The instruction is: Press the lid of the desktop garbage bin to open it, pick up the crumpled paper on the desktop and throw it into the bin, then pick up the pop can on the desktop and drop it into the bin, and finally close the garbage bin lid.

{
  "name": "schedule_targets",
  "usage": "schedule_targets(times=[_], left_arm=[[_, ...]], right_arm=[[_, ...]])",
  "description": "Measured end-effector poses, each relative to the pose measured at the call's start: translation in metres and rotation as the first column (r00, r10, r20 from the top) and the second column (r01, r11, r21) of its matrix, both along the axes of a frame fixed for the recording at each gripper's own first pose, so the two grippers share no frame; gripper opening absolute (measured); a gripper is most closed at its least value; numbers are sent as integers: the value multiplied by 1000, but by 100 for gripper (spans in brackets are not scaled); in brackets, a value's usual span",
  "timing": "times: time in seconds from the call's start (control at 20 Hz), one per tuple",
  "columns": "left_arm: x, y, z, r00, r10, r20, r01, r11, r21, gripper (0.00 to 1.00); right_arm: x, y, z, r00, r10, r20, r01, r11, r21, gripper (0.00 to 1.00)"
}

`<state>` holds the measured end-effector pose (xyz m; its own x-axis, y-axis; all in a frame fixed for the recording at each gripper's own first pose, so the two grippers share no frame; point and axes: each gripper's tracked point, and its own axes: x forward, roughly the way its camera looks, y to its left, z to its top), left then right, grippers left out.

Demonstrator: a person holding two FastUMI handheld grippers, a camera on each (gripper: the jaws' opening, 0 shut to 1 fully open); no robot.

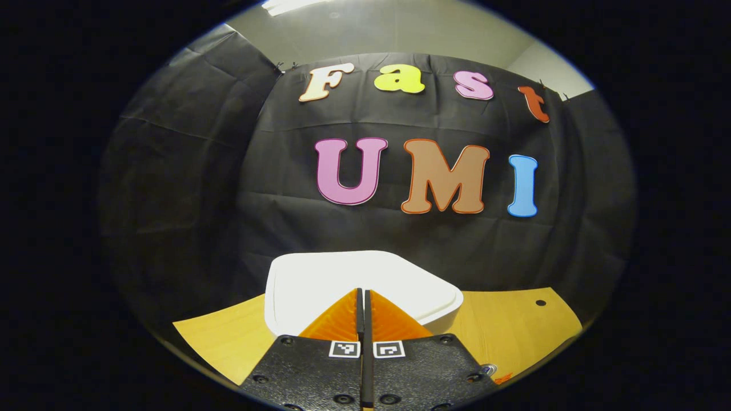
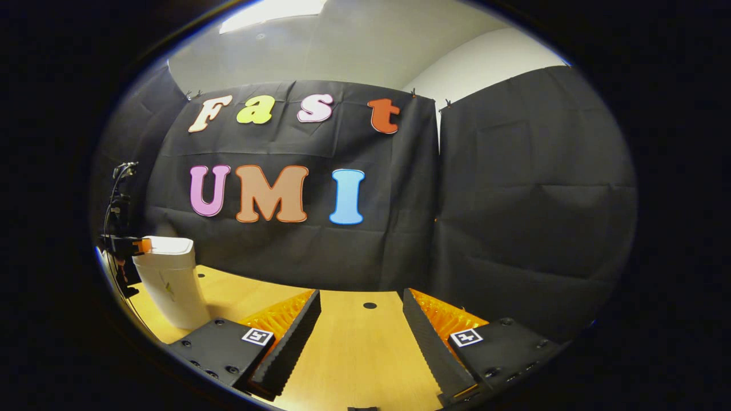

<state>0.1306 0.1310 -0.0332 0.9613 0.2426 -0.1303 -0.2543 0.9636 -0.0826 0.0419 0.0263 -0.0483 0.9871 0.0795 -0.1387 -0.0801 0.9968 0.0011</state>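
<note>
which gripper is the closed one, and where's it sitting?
The left gripper: its jaws meet with nothing between them, right over the white bin lid. The right gripper is spread wide above bare table, away from the bin.

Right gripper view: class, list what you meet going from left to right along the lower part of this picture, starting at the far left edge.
Left gripper at the bin's top → white garbage bin → right gripper's near-left finger → bare wooden desktop → right gripper's other finger.
</note>
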Motion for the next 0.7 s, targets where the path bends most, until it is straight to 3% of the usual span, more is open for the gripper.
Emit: schedule_targets(times=[0.15, 0.25, 0.45, 0.7], left_arm=[[-2, -2, 13, 999, -2, 41, 2, 1000, -13, 0], [-9, -1, 22, 998, 14, 56, -15, 1000, 16, 0], [-18, -11, 81, 982, -10, 186, -6, 996, 86, 0], [-40, -24, 110, 967, -30, 252, 22, 999, 36, 0]], right_arm=[[0, 7, -4, 1000, 28, 3, -28, 1000, 6, 100], [-1, 11, -13, 999, 45, -22, -45, 999, 11, 100], [-7, 17, -24, 997, 63, -50, -62, 998, 21, 96], [-7, 29, -35, 993, 95, -70, -91, 994, 54, 96]])
